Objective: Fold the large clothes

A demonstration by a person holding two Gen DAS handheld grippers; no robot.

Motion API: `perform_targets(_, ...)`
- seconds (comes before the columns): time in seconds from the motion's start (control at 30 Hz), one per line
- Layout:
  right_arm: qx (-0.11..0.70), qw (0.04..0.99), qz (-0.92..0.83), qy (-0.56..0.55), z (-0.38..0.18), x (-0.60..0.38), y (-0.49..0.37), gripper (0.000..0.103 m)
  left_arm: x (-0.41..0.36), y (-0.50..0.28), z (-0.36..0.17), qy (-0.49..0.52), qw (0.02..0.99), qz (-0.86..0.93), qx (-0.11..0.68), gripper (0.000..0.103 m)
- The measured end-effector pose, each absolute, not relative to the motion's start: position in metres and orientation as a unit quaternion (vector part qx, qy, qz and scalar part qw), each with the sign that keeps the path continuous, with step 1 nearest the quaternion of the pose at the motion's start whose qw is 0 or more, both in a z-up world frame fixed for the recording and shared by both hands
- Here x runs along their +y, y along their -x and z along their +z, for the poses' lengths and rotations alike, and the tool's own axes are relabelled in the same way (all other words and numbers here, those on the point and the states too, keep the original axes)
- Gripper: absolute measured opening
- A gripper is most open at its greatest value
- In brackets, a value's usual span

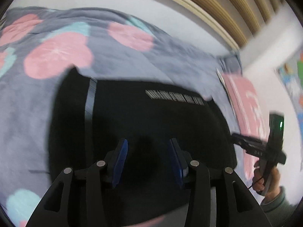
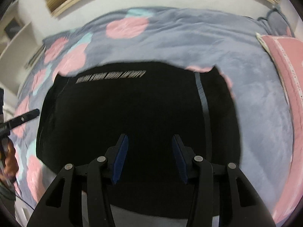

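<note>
A large black garment [image 1: 151,124] with a grey stripe and a line of pale lettering lies spread flat on a bed; it also shows in the right wrist view [image 2: 132,113]. My left gripper [image 1: 148,146] is open and empty, its blue pads [image 1: 121,157] hovering over the garment's near part. My right gripper [image 2: 149,141] is open and empty above the garment's near part too. The right gripper also shows at the garment's right edge in the left wrist view [image 1: 234,138]. The left gripper's tip shows at the garment's left edge in the right wrist view [image 2: 36,111].
A grey blanket [image 2: 255,104] with pink and teal flowers covers the bed. A pink pillow [image 2: 289,71] lies at the right side. A white wall and wooden slats [image 1: 227,9] stand behind the bed.
</note>
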State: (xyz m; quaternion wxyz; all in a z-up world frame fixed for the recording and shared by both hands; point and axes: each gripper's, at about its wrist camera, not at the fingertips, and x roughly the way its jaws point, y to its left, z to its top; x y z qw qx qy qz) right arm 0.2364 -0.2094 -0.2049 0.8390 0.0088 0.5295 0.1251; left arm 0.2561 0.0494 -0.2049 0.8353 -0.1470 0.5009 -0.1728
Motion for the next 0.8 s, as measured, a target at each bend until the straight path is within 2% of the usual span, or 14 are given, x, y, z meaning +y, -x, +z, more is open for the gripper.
perform_targets(0.1,0.549,0.826,0.125,-0.007,-0.228,-0.192,-0.234,0.052,0.016,-0.244,-0.227,0.129,0.822,-0.189,0.522,0.046)
perform_targets(0.13,0.554,0.824,0.121,0.001,-0.238,-0.187,-0.233,0.061,0.007,-0.241,-0.24,0.126,0.817,-0.186,0.531,0.046)
perform_targets(0.17,0.555,0.823,0.116,0.012,-0.247,-0.182,-0.233,0.065,0.002,-0.238,-0.248,0.116,0.821,-0.178,0.53,0.046)
perform_targets(0.37,0.563,0.82,0.1,0.033,-0.29,-0.173,-0.232,0.066,-0.001,-0.243,-0.295,0.142,0.81,-0.135,0.552,0.046)
perform_targets(0.53,0.579,0.807,0.117,0.01,-0.269,-0.177,-0.24,0.066,-0.013,-0.246,-0.279,0.108,0.809,-0.119,0.565,0.046)
perform_targets(0.67,0.512,0.848,0.133,0.026,-0.216,-0.172,-0.256,0.066,-0.008,-0.259,-0.236,0.125,0.831,-0.131,0.526,0.046)
perform_targets(0.73,0.511,0.848,0.138,0.024,-0.214,-0.163,-0.283,0.066,-0.007,-0.276,-0.227,0.136,0.838,-0.125,0.513,0.046)
perform_targets(0.8,0.533,0.838,0.118,0.026,-0.238,-0.157,-0.311,0.066,-0.008,-0.302,-0.238,0.146,0.83,-0.112,0.526,0.046)
